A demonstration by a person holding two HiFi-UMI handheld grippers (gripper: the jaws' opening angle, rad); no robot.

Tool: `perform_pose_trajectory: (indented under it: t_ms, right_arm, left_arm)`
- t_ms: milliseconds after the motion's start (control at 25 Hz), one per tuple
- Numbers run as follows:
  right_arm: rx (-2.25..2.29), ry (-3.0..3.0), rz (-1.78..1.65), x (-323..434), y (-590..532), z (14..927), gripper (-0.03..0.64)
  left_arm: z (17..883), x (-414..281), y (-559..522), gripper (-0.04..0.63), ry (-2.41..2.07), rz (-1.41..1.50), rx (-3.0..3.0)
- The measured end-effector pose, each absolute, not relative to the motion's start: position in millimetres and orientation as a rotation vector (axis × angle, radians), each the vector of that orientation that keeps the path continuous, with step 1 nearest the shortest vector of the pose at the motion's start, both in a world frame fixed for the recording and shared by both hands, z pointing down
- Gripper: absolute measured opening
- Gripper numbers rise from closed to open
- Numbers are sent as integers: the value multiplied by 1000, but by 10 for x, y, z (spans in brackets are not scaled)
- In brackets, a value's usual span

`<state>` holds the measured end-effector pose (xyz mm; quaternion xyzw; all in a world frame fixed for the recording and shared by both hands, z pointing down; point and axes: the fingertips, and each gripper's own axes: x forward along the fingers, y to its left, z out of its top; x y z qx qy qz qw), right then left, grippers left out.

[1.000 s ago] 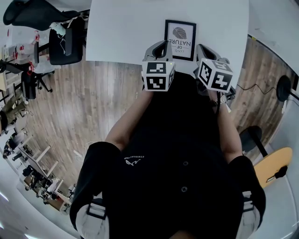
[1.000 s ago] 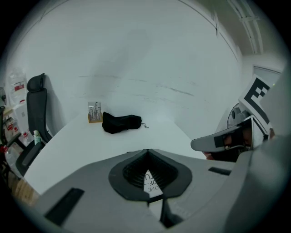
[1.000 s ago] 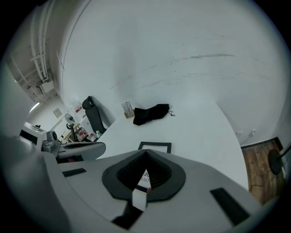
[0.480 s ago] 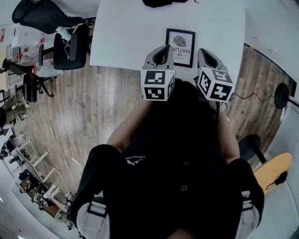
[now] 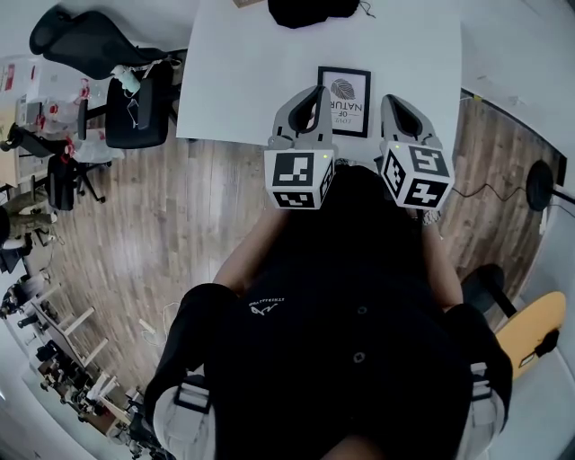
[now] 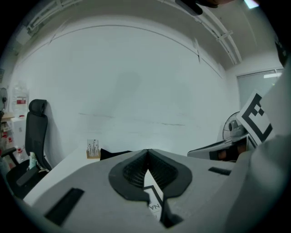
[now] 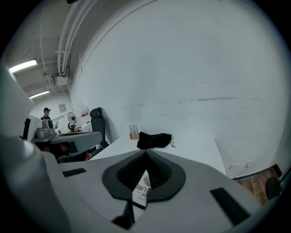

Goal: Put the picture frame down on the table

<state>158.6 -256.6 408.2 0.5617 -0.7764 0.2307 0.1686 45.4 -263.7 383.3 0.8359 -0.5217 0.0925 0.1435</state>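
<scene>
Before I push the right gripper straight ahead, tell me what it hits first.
Probably the black cloth bundle on the table, dead ahead of the right gripper. Height is unclear, so it might pass over.

Picture frame (image 6: 152, 200): shown only as a sliver behind the left tongs (image 6: 146, 151). Black cloth (image 5: 310, 11), at 12 o'clock: cut off by the edge. Card stand (image 6: 92, 149): print too small to be read.

Ahead of me: a black cloth bundle (image 5: 313, 11), with a small card on a wooden base (image 7: 133, 132) just beside it. To my left: 2 black office chairs (image 5: 135, 103) on wood-plank floor (image 5: 180, 234). To my right: a yellow board (image 5: 528, 325).
</scene>
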Motion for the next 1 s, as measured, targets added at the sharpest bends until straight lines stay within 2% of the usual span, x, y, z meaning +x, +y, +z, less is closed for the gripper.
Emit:
perform_pose_trajectory:
  t_ms: [1000]
  right_arm:
    - [1858, -2463, 127, 1973, -2959, 2353, -2]
  left_arm:
    - [2129, 433, -3046, 8, -1773, -127, 2689]
